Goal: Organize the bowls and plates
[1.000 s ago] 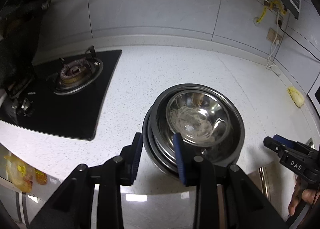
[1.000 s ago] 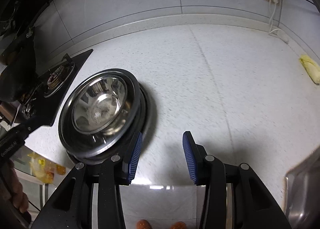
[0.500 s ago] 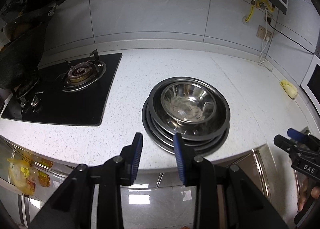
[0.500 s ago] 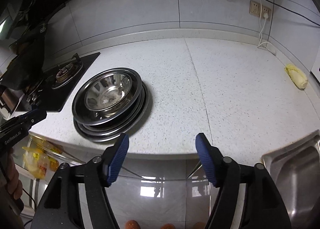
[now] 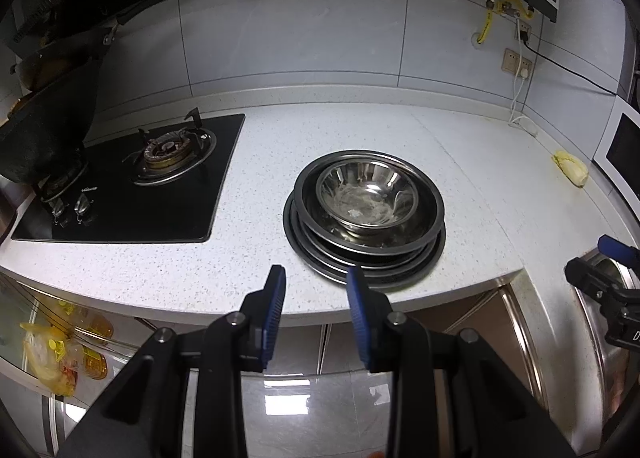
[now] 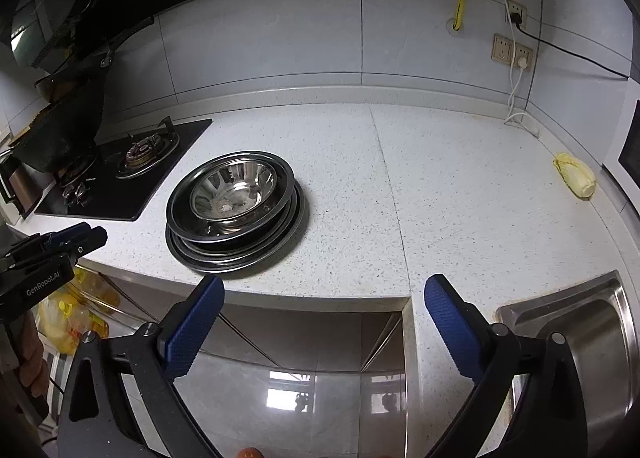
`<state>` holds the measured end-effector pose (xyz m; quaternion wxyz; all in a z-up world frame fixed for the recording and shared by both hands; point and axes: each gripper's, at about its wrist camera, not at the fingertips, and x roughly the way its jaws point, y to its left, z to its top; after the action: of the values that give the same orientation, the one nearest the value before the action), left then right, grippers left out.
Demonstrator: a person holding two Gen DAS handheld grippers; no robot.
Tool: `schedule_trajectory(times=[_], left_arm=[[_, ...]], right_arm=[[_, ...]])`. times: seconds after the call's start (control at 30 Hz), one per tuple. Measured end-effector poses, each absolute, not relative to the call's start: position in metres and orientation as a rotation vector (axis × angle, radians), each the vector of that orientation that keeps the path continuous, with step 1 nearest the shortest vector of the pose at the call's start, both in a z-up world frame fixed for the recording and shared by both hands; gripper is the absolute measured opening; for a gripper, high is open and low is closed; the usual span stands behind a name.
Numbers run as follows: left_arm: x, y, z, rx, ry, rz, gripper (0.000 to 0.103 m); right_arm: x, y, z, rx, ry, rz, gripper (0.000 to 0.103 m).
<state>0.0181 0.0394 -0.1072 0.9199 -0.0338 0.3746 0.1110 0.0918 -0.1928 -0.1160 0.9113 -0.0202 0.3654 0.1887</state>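
Now I am spreading my right claw [image 6: 324, 322] wide and empty, my left claw [image 5: 316, 300] half-open and empty, both pulled back off the counter [image 6: 440, 185], leaving the stacked plates and bowls [image 5: 364, 213] just ahead, seemingly organized.

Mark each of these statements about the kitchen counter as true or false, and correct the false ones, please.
1. A steel bowl sits on top of the stack of steel plates. True.
2. The left gripper holds a plate. False: nothing is between its jaws, and it is back from the counter edge.
3. The stack stands to the right of the gas stove in the left wrist view. True.
4. The right gripper is shut on the bowl. False: its jaws are opening and nothing is between them.
5. The sink is full of plates. False: the part in view holds no plates.
6. A yellowish object lies near the right end of the counter. True.
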Motion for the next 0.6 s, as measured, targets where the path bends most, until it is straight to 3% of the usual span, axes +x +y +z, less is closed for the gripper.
schedule_trajectory(times=[0.6], left_arm=[[-0.013,0.044,-0.099,-0.078,0.745,0.259,0.03]], right_arm=[[0.064,-0.189,-0.11,-0.057,0.71,0.386,0.101]])
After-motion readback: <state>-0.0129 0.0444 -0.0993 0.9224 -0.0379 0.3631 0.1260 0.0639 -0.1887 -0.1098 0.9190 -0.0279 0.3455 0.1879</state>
